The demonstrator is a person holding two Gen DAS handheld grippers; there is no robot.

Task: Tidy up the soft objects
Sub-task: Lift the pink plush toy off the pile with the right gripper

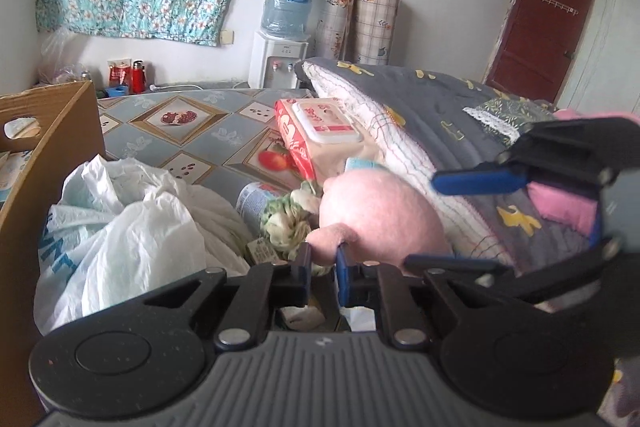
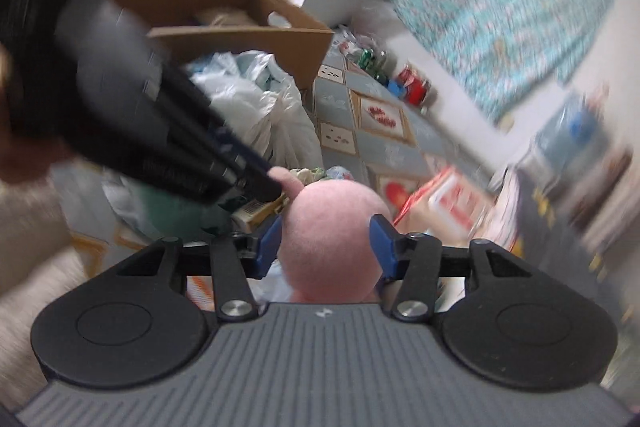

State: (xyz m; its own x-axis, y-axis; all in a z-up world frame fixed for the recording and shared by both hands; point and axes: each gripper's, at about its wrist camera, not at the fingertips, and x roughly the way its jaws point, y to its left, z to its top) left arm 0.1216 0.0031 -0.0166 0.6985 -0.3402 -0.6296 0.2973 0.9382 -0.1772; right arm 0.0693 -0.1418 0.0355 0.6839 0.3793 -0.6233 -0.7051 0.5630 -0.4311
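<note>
A pink plush toy [image 1: 380,211] lies on the bed between a white plastic bag [image 1: 120,227] and a folded grey quilt [image 1: 460,131]. My left gripper [image 1: 323,261] is shut on the toy's small pink ear or limb [image 1: 332,239]. My right gripper [image 2: 326,241] has its blue pads on both sides of the toy's round pink head [image 2: 332,227], closed on it. The right gripper also shows in the left wrist view [image 1: 460,219], spread around the toy from the right. The left gripper shows in the right wrist view [image 2: 276,187], pinching the pink tip.
A cardboard box [image 1: 44,131] stands at the left with things inside. A wet-wipes pack [image 1: 324,135] and a green-white rope toy [image 1: 284,223] lie beside the plush. A water dispenser [image 1: 280,59] stands by the wall. The right wrist view is motion-blurred.
</note>
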